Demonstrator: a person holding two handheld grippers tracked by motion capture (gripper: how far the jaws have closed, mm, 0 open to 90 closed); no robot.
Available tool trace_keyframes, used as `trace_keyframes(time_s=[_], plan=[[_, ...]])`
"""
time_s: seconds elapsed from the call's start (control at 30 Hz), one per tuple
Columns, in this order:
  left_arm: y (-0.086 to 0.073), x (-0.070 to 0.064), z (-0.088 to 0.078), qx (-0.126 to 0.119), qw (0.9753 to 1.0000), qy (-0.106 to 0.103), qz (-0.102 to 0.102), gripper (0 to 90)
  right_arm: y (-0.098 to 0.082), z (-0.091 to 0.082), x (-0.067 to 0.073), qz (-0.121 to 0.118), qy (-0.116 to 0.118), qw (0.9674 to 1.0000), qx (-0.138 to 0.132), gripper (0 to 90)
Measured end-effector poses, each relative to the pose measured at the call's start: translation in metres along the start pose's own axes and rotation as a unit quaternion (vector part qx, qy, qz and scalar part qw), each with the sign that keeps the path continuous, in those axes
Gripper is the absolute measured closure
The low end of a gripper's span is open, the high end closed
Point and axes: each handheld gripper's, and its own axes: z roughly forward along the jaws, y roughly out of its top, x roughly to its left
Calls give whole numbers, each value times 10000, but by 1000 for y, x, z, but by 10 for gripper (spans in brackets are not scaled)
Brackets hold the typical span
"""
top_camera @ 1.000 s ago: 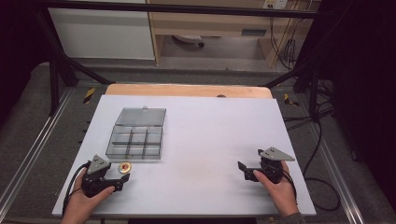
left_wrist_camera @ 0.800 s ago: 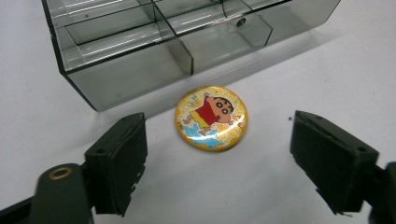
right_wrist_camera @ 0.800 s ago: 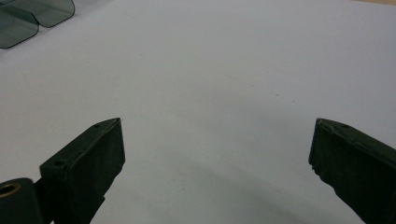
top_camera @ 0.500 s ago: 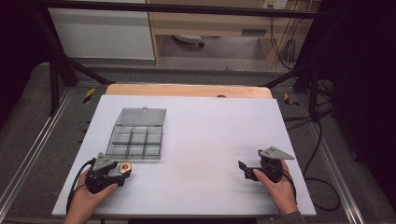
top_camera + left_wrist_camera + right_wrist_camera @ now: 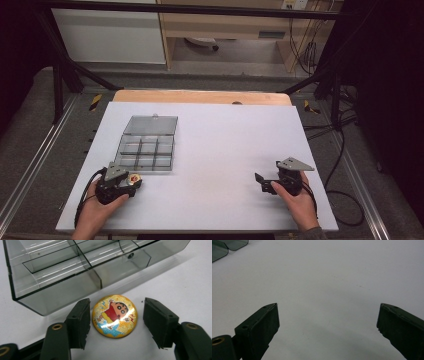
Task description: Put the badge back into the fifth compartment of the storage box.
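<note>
The badge (image 5: 114,316) is round, so no long axis to speak of; it lies flat, domed face up, w/ the cartoon figure's head tipped toward the right jaw in the left gripper view. It sits on the white counter (image 5: 220,150) at the near-left, just in front of the clear compartment box (image 5: 147,145). It's between the jaws of the left tongs (image 5: 131,182): left jaw just about at its rim, right jaw w/ a visible gap, so not clamped. Those jaws have just been closing in around it. Looks: glossy yellow glitter, boy in red shirt, blue star, glare on top. Right tongs (image 5: 263,182) rest near-right on bare counter, jaws wide apart, holding nothing.
</note>
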Motion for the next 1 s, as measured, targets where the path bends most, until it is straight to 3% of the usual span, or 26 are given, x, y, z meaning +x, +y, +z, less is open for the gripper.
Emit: trace_keyframes(time_s=[0.17,0.27,0.47,0.77,1.0], plan=[[-1,-1,1,-47,10000,16,21,394,0,1,1,15,11,10000,42,47],[-1,-3,-1,-54,9999,-49,99,469,0,1,2,-11,17,10000,78,48],[-1,-5,-2,5,9998,-109,140,471,0,2,2,6,26,10000,95,49],[0,-3,3,-101,9997,-202,129,447,0,3,3,-51,22,9999,125,49],[2,-1,2,-44,9996,-268,109,482,0,2,3,-85,31,9999,138,49]])
